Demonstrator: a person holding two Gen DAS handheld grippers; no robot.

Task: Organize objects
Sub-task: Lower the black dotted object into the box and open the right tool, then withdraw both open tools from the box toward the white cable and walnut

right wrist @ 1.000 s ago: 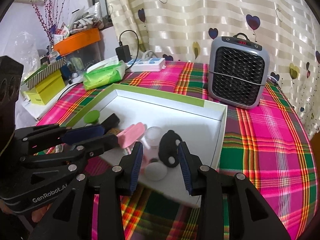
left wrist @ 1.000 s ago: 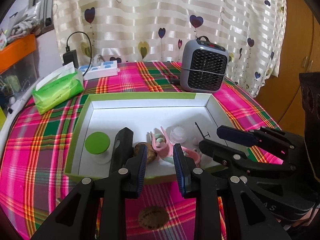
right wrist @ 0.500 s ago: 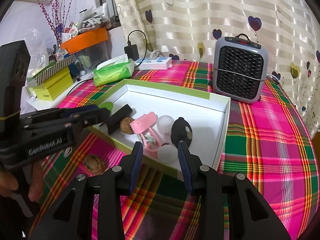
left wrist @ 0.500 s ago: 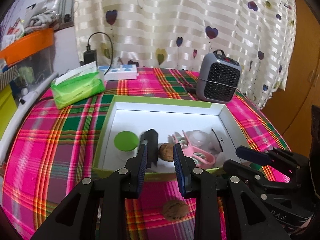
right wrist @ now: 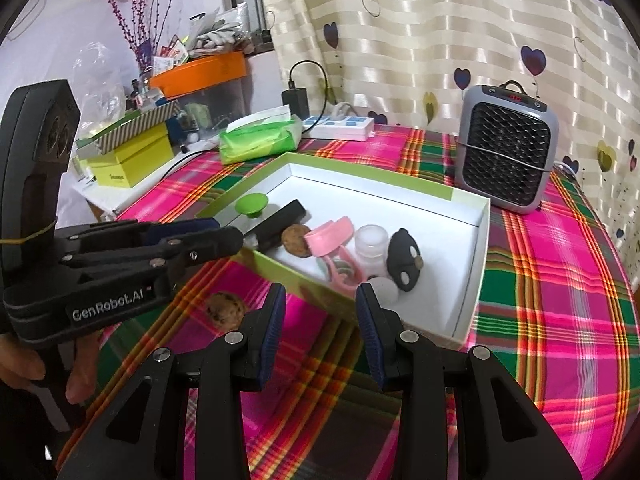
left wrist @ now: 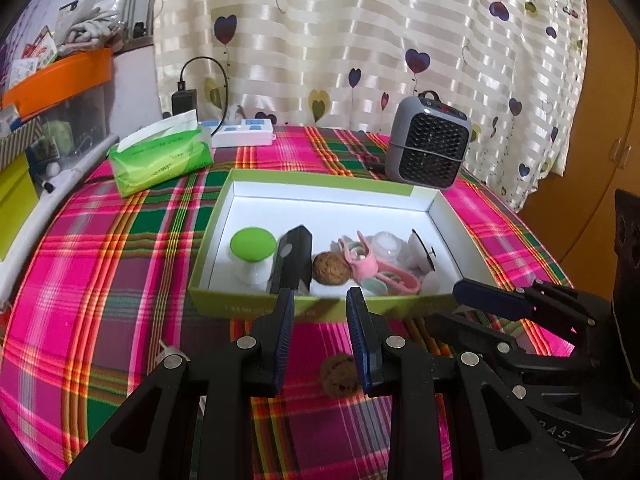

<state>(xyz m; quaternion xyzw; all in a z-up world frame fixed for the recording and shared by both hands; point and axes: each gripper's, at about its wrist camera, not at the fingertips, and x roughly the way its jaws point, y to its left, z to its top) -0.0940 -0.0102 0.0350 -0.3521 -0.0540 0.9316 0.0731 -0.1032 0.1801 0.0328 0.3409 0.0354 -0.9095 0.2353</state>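
A: Where is the walnut [left wrist: 339,373] that is not in the box yet?

B: It lies on the plaid cloth of the desk [left wrist: 120,264], just below and between the fingers of the left hand-held gripper [left wrist: 320,340], on the near side of the box [left wrist: 320,308]. From the right hand-held gripper [right wrist: 320,326] it sits ahead and to the left.

A: Do the hand-held grippers hold something?

B: No. Both have their fingers moderately apart, with nothing between them. The right one points at the near wall of the box.

A: What is already inside the box?

B: A second walnut [left wrist: 329,274], a black device [left wrist: 291,264], a green mushroom-shaped lamp [left wrist: 253,254], pink scissors [left wrist: 376,274], a small clear jar [right wrist: 371,245] and a black rounded thing [right wrist: 405,258].

A: What can go wrong, in your opinion?

B: The walnut is round and hard, so I think it can roll away or slip out if the fingers close off its centre. Also, the two hand-held grippers are near each other, so they may hit one another. The box wall is low but close; a carried walnut could knock against it.

A: Is any writing readable?

B: On the left hand-held gripper, in the right view, "GenRobot.AI". The print on the green tissue pack [left wrist: 162,160] and on the box wall is too blurred.
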